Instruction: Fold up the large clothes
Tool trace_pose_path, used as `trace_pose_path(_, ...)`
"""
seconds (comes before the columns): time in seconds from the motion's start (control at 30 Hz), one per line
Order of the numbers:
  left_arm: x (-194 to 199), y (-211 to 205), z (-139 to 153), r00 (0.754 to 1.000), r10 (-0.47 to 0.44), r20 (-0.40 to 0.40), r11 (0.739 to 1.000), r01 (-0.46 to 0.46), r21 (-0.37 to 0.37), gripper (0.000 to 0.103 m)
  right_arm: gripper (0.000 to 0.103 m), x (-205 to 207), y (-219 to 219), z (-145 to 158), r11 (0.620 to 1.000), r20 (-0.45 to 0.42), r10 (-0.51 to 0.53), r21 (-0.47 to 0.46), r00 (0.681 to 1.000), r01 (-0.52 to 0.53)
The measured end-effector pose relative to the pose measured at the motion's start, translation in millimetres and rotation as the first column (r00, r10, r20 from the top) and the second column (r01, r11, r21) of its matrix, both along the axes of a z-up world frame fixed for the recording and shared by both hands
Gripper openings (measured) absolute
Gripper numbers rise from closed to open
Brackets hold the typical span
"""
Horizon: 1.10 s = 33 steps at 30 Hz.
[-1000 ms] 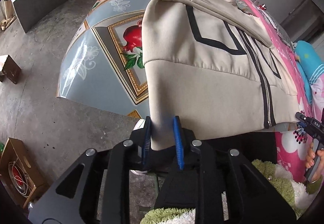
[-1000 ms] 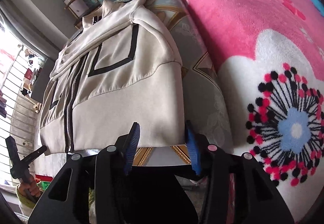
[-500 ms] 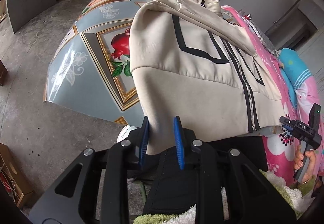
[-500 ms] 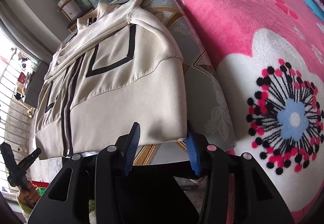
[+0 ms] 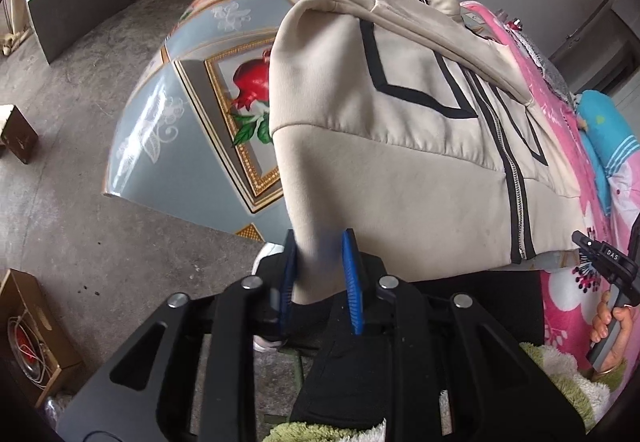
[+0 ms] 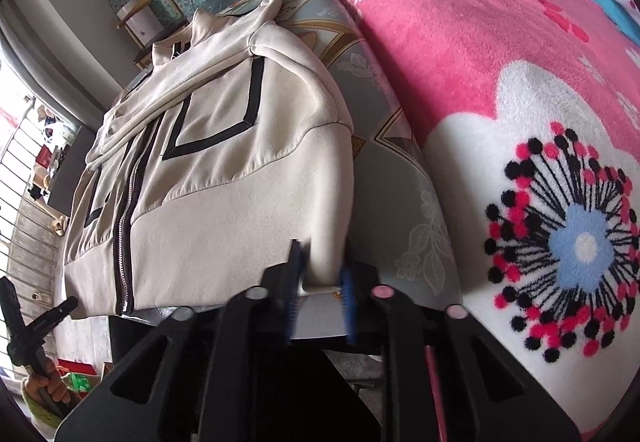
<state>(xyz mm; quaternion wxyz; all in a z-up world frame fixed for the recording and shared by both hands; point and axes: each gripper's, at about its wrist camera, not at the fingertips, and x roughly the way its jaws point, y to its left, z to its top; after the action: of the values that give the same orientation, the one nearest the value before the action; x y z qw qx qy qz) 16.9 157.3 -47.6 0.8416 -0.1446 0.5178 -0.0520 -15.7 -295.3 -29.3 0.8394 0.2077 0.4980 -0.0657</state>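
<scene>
Both hand-held grippers have just been closing on the jacket's hem. The right hand-held gripper, a second ago well apart around the hem corner, now has its blue pads pinched onto that corner at bottom centre of its frame. The left hand-held gripper has narrowed a little further and clamps the opposite hem corner, with cloth bunched between its pads. Neither hand has shifted much otherwise.

The jacket lies front up, zipped, on the patterned surface, with its collar toward the top of each frame and its hem at the near edge, overhanging slightly. Its sleeves look folded across the chest. Its long axis runs away from both grippers, from hem to collar, so each gripper holds one end of the short bottom edge and the body stretches straight ahead.

Each arm is equally near its own corner; the zip marks the midline between them. The pink blanket sits just beside the jacket on the right-hand side.

Judging from this grip, the coming move is probably a lift of the hem carried forward toward the collar, folding the jacket across its length. Both corners need to travel together or the fold will skew.
</scene>
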Motion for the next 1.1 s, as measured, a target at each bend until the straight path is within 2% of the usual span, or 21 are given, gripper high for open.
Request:
trace_pose_path(0.07,-2,-4,12,1.0,-0.013,0.028,1.0,0.013,0.014,0.007,0.008,-3,-2,3,1.0,0.02,0.003,0.025,1.0,-0.003)
trace_pose_path(0.17,-3,-7,34,0.996,-0.027,0.08,1.0,0.026,0.016,0.005,0.006,-7,-3,12,0.999,0.048,0.0,0.033,0.999,-0.002)
trace_pose_path(0.3,2,-6,63,0.987,-0.03,0.158,0.999,0.033,-0.017,0.005,0.006,-5,-3,30,0.999,0.086,0.001,0.045,0.996,-0.004)
trace_pose_path(0.43,23,-1,84,0.977,-0.007,0.214,0.998,0.021,-0.062,0.005,0.005,9,-5,51,0.999,0.128,-0.001,0.043,0.992,-0.005)
trace_pose_path(0.57,57,3,93,0.971,0.004,0.239,0.998,0.012,-0.067,0.005,0.005,37,-7,67,1.0,0.159,0.01,0.02,0.987,-0.013)
trace_pose_path(0.73,108,10,96,0.97,0.009,0.245,0.998,0.005,-0.059,0.005,0.005,89,-9,74,1.0,0.17,0.025,0.0,0.985,-0.025)
trace_pose_path(0.87,145,11,83,0.978,0.009,0.208,0.999,0.0,-0.044,0.005,0.005,133,-10,66,1.0,0.156,0.03,-0.008,0.987,-0.03)
trace_pose_path(1.0,171,15,61,0.988,0.018,0.155,0.999,-0.012,-0.037,0.005,0.006,175,-17,39,0.999,0.114,0.017,0.034,0.993,-0.021)
trace_pose_path(1.1,183,20,44,0.994,0.028,0.107,0.998,-0.022,-0.059,0.01,0.007,201,-21,12,0.996,0.051,0.019,0.085,0.999,-0.023)
